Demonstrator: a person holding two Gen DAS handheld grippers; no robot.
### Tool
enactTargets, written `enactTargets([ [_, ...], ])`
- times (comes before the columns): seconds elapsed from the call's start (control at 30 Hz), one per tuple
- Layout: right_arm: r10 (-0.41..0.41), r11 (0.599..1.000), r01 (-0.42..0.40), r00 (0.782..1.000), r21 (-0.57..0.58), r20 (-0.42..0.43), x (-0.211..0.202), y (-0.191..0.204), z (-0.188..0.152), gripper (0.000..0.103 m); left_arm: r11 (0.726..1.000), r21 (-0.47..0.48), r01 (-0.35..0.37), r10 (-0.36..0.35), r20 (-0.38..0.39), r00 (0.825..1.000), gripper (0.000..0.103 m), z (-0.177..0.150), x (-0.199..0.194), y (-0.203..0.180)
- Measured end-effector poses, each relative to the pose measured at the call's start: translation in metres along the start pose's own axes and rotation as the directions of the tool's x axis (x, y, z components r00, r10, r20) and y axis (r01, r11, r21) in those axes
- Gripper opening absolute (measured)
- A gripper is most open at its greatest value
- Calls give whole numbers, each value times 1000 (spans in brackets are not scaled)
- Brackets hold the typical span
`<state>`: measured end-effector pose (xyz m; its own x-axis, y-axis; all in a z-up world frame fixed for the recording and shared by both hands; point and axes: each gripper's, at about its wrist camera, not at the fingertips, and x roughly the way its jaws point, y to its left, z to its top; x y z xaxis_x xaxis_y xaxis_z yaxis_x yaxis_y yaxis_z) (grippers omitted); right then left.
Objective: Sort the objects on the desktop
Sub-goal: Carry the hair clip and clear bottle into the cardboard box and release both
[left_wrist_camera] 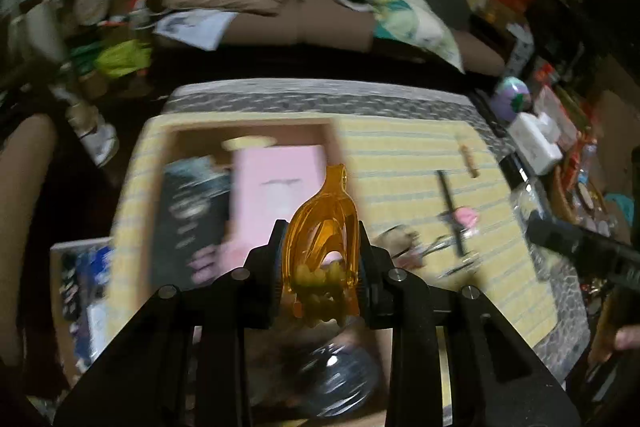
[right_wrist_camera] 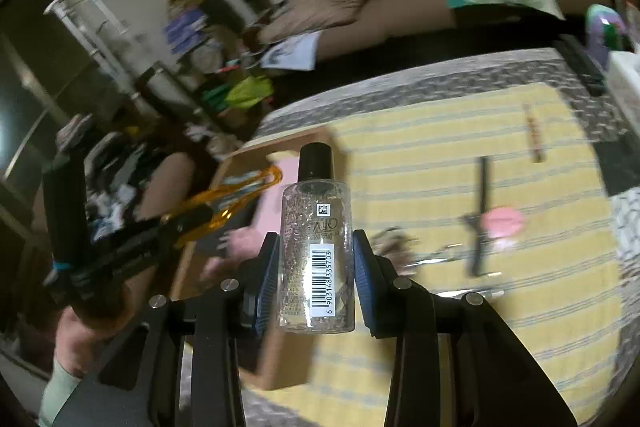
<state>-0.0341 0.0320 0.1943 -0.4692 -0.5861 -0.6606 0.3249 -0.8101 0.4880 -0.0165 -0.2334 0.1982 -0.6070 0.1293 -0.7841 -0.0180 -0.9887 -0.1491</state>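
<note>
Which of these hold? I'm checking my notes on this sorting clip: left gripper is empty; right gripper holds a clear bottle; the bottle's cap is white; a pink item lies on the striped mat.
1. The left gripper is empty. False: it is shut on an orange translucent massager.
2. The right gripper holds a clear bottle. True.
3. The bottle's cap is white. False: it is black.
4. A pink item lies on the striped mat. True.

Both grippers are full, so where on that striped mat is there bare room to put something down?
The yellow mat is bare between the cardboard box and the black comb, and along its near edge. It is crowded around the comb, the pink thing and the scissors.
</note>
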Motion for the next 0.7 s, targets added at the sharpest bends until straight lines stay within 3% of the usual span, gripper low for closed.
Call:
enactTargets([
  [0.13,59,998,-60,997,-12,-47,28,46,-14,36,994,-105,-22,22,0,1000,28,-36,-20,60],
  [0.27,93,996,-92,988,20,-121,74,75,-39,36,988,-151,-23,22,-3,1000,28,-66,-18,88],
  [0.5,71,996,-57,973,69,-221,143,94,-76,36,989,-133,-61,60,-15,998,27,-95,-1,88],
  [0.7,9,998,9,966,69,-258,166,87,-90,36,990,-61,-126,125,-17,992,28,-110,9,77],
])
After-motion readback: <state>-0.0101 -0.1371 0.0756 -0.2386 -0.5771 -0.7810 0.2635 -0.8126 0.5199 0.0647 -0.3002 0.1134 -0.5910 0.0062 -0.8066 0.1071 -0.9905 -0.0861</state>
